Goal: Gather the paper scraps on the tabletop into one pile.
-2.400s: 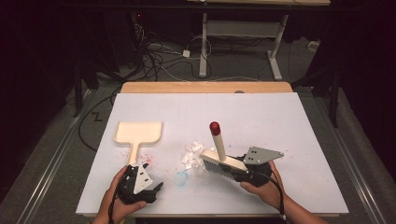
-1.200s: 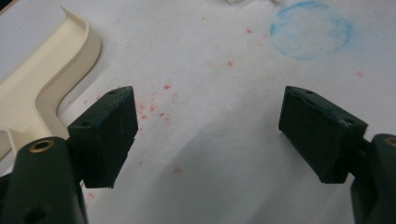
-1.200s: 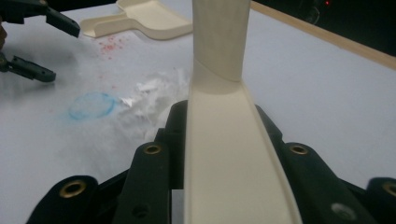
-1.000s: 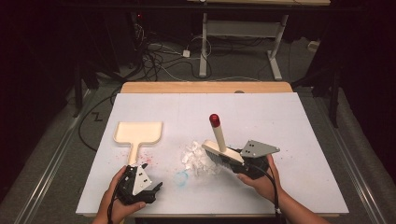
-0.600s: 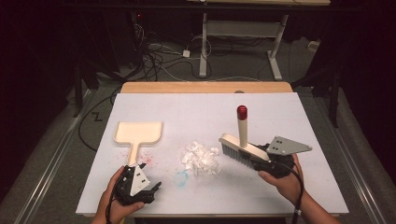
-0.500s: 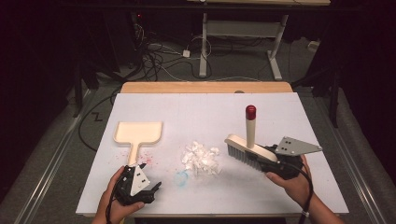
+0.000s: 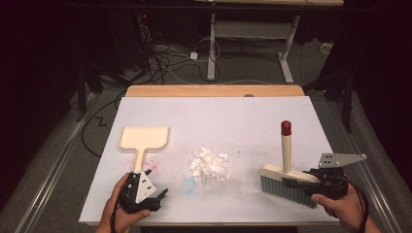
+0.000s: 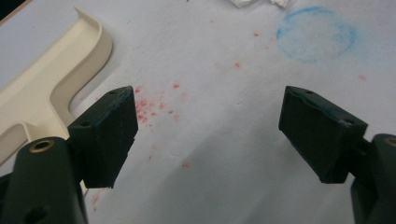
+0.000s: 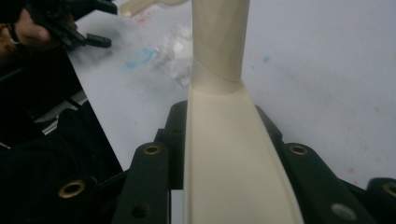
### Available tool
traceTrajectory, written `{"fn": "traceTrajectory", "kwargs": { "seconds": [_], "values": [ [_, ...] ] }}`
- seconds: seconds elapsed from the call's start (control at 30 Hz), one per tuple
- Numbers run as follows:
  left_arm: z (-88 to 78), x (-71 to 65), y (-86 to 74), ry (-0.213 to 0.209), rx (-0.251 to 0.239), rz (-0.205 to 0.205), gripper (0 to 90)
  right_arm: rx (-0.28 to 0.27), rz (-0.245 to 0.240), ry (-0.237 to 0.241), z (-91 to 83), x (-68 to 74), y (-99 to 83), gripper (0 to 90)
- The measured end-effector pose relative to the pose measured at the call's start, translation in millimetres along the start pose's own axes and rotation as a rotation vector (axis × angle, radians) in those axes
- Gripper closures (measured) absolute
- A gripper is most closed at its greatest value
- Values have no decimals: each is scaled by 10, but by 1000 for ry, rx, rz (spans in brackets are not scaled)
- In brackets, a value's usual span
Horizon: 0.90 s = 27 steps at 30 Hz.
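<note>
High view: my right gripper (image 7: 299,187) clamps the brush (image 7: 284,179) at the table's (image 7: 252,116) right front, well apart from the paper scraps (image 7: 210,164). My left gripper (image 7: 154,198) rests below the dustpan (image 7: 144,138).

Left gripper view: jaws spread, nothing between.

Right gripper view: jaws clenched on the brush.

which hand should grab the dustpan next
Left. The left gripper is open just below the dustpan handle, while the right gripper is shut on the brush, across the paper scraps.
</note>
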<state>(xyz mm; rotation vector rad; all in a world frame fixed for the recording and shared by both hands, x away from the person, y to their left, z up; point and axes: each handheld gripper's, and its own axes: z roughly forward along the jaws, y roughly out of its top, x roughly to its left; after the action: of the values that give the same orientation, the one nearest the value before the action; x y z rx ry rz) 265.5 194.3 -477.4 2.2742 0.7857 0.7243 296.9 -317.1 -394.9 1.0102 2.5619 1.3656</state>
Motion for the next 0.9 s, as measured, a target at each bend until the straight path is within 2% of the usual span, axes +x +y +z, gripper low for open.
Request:
{"fn": "traceTrajectory", "kwargs": {
  "seconds": [0.1,0.17,0.33,0.4,0.47,0.5,0.53,0.57,0.6,0.63,0.67,0.7,0.77,0.8,0.83,0.9],
  "values": [
    [21,-14,24,-7,3,10,186,51,59,3,86,-130,-35,673],
    [43,-21,32,-12,9,16,186,87,71,4,153,-214,-33,669],
    [73,-21,35,-21,16,20,186,126,143,-47,300,-494,54,608],
    [79,-20,35,-23,17,21,186,157,145,-66,350,-574,103,567],
    [87,-19,36,-27,16,21,187,120,157,-59,350,-640,151,547],
    [91,-18,38,-28,20,23,186,117,141,-66,348,-658,182,513],
    [95,-16,42,-29,22,20,186,104,119,-106,338,-669,217,469],
    [97,-14,44,-29,18,18,186,78,88,-220,313,-660,257,493],
    [98,-11,49,-28,15,17,186,80,57,-286,303,-650,278,474],
    [97,-10,51,-27,16,16,186,85,10,-373,290,-635,302,448],
    [96,-9,51,-25,15,16,186,61,-13,-407,276,-624,305,434],
    [96,-10,50,-23,15,16,186,5,-38,-420,251,-601,300,436],
    [92,-18,47,-19,18,19,186,-38,-86,-438,238,-540,295,409],
    [87,-24,47,-17,17,20,186,-73,-139,-479,236,-463,287,398],
    [76,-30,48,-17,18,23,185,-93,-190,-490,235,-400,278,385],
    [49,-40,48,-10,8,20,183,-131,-244,-485,230,-265,241,347]
  ]
}}
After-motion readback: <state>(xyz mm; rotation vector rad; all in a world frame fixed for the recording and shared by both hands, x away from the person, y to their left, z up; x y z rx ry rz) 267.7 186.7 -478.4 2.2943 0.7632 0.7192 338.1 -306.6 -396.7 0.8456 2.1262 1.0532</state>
